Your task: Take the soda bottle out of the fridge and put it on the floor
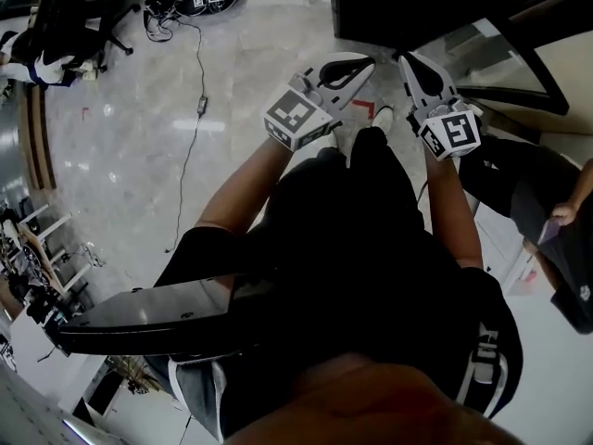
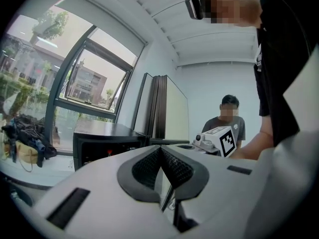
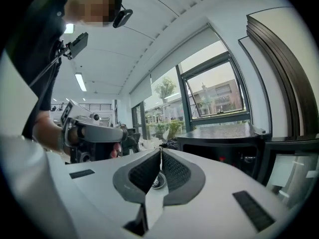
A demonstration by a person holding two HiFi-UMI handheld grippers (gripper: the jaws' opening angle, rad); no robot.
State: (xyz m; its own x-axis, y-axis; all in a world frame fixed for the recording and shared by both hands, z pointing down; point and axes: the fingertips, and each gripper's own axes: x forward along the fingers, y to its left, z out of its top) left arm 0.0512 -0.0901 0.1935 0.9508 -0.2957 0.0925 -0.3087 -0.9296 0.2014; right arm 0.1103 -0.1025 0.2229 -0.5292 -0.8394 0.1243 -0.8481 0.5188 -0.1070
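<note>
Grippers: two, left gripper [image 1: 369,63] and right gripper [image 1: 406,59].
Fingers [image 2: 144,166]: I saw both pairs pressed together.
Black cabinet [image 1: 417,12]: one, just beyond the fingers.

The white left gripper [image 1: 359,63] and right gripper [image 1: 408,60], top centre, bear black-and-white square-patterned cubes [image 1: 295,116] and dark grey meshed pads [image 2: 147,166], above a pale grey marbled floor [image 1: 130,156] with red marks [image 1: 363,108], a black cabinet [image 1: 408,3] at the upper right.
</note>
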